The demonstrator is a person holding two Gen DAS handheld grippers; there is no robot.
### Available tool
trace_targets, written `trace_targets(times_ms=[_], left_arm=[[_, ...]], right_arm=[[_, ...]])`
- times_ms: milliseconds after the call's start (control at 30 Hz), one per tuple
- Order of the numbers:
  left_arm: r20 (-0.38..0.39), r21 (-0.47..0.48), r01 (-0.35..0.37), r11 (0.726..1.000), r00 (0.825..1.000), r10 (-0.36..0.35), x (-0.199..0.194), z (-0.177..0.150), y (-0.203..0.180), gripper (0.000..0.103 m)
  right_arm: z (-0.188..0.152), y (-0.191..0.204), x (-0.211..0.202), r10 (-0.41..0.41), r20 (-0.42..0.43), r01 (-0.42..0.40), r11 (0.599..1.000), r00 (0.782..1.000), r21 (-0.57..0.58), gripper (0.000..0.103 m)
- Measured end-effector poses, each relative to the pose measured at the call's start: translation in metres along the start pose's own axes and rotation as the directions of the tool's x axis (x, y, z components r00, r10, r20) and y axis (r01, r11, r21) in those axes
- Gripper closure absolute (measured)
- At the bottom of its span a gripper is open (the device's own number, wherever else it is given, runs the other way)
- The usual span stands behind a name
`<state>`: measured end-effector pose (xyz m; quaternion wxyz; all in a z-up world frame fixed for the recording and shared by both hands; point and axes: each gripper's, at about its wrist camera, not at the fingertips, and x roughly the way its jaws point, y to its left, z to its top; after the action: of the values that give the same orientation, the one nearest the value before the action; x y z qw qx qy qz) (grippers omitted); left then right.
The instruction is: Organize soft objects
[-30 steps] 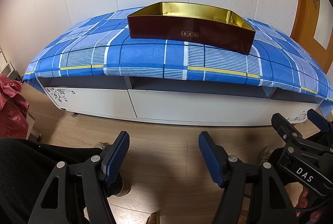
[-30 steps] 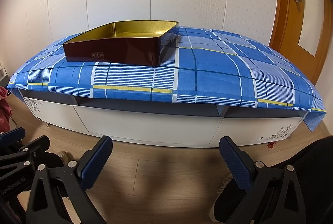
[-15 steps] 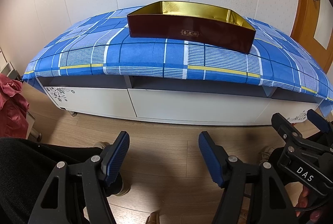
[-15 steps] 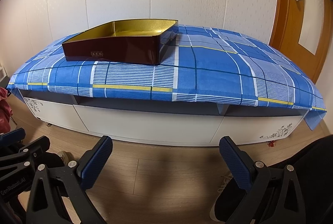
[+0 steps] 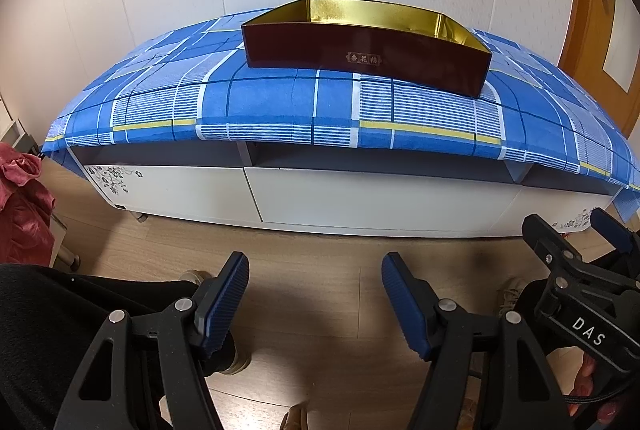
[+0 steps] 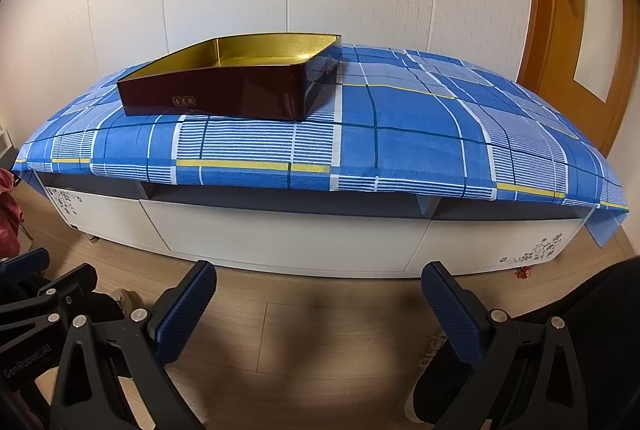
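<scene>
Left wrist view showed the maroon box (image 5: 366, 60) with gold lining standing on the blue checked cloth (image 5: 280, 106) over the low white cabinet (image 5: 360, 198). Left hand-held gripper (image 5: 316, 302) was wide open and held nothing above the wooden floor (image 5: 332, 262). Right hand-held gripper (image 6: 320, 306) likewise stood wide open, empty, well apart from the box (image 6: 224, 90).

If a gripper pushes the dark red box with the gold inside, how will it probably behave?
The box looks stiff: its walls stand straight with sharp corners. It appears empty, so it is probably light for its size. Low and wide, it should slide, not tip; however, the checked cloth beneath may wrinkle and drag with it.
</scene>
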<state>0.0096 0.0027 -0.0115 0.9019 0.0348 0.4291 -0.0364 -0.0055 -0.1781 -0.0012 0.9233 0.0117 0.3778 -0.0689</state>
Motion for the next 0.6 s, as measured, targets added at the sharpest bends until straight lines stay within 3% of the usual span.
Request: trace_targets(times_ms=[467, 600], left_arm=[[-0.041, -0.013, 0.024, 1.0, 0.999, -0.024, 0.008, 0.001, 0.004, 0.033], [-0.078, -0.006, 0.051, 0.999, 0.996, -0.051, 0.017, 0.002, 0.004, 0.033]], right_arm=[[0.0, -0.005, 0.008, 0.002, -0.03, -0.001, 1.0, 1.0, 0.029, 0.0], [-0.002, -0.01, 0.021, -0.009, -0.093, 0.013, 0.999, 0.996, 0.048, 0.0]])
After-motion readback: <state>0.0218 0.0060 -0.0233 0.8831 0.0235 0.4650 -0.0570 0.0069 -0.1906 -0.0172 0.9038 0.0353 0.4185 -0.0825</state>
